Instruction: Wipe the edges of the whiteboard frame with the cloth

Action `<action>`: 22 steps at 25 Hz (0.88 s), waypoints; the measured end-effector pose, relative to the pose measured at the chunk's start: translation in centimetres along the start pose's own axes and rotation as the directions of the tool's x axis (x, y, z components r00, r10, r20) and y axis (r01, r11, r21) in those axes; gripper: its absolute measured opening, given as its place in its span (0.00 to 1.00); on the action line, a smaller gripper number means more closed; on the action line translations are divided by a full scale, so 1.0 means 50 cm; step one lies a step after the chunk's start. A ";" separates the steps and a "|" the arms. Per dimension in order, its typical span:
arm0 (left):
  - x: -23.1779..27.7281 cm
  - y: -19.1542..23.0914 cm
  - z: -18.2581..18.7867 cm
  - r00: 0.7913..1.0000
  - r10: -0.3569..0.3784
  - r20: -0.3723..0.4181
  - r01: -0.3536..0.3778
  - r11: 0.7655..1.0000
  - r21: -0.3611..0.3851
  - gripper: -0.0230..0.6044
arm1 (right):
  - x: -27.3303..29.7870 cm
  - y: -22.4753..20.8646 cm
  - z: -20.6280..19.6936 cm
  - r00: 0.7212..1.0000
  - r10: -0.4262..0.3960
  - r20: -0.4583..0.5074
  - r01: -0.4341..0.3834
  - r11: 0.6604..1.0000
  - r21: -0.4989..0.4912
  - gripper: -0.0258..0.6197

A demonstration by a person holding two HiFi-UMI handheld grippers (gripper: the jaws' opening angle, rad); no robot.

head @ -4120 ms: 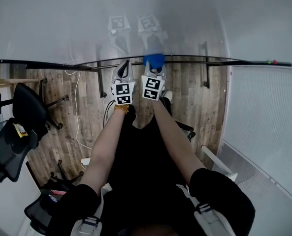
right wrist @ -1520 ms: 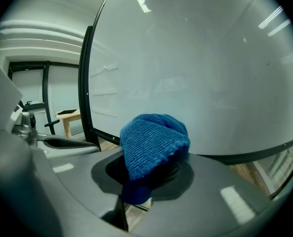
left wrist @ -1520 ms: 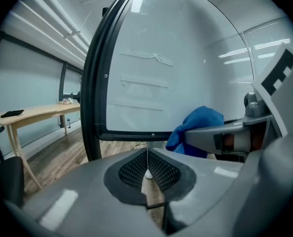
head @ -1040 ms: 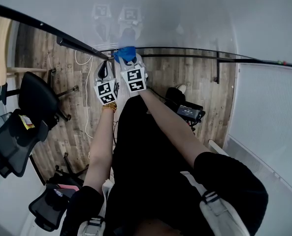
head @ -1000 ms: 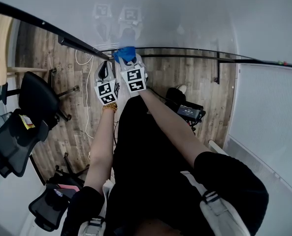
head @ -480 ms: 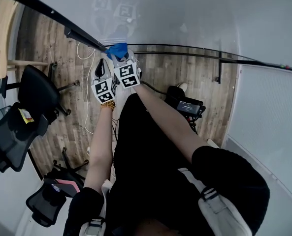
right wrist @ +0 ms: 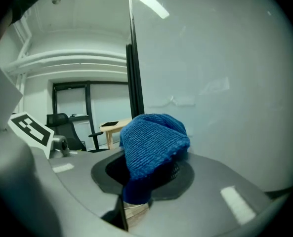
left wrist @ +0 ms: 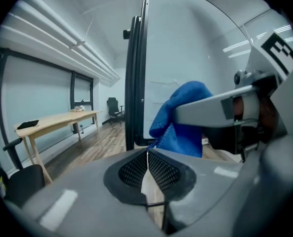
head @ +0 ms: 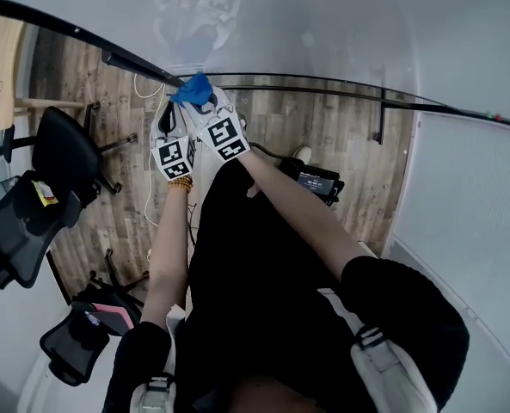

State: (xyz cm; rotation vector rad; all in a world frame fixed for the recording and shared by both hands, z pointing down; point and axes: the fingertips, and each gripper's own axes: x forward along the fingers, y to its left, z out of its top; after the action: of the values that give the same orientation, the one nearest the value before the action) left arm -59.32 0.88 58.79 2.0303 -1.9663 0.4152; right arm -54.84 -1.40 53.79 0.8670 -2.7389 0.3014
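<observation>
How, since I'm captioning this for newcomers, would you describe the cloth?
Start at the whiteboard filling the head view's top, then follow its black frame to the corner. There the right gripper holds the cloth: the only bright blue, knitted-looking thing.

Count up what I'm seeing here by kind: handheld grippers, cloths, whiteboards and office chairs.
2 grippers: left gripper, right gripper
1 blue cloth
1 whiteboard
3 office chairs
Total: 7
</observation>
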 end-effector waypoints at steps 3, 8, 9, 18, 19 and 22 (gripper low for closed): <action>-0.019 -0.054 0.069 0.997 -0.028 0.071 0.026 0.999 0.025 0.04 | -0.082 -0.016 0.070 0.998 -0.001 0.059 0.002 1.000 -0.011 0.21; -0.070 -0.142 0.175 0.984 -0.066 0.167 0.056 0.997 0.062 0.04 | -0.220 -0.055 0.136 0.994 -0.025 0.109 0.027 0.999 -0.023 0.20; -0.078 -0.160 0.191 0.981 -0.080 0.180 0.068 0.995 0.069 0.04 | -0.244 -0.063 0.140 0.993 -0.029 0.110 0.032 0.999 -0.026 0.19; -0.133 -0.313 0.265 0.958 -0.165 0.236 0.145 0.984 0.101 0.04 | -0.403 -0.116 0.165 0.992 0.008 0.124 -0.001 0.998 -0.059 0.19; -0.136 -0.325 0.266 0.957 -0.172 0.235 0.152 0.983 0.104 0.04 | -0.413 -0.121 0.166 0.992 0.006 0.123 0.001 0.998 -0.060 0.19; -0.141 -0.355 0.262 0.957 -0.182 0.227 0.163 0.982 0.097 0.04 | -0.440 -0.138 0.166 0.992 -0.003 0.123 0.011 0.998 -0.061 0.19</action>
State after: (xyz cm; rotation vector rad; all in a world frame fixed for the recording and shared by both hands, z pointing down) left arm -41.66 2.73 43.88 2.3741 -1.9038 0.2223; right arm -34.87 2.58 40.19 0.9068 -2.8409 0.1657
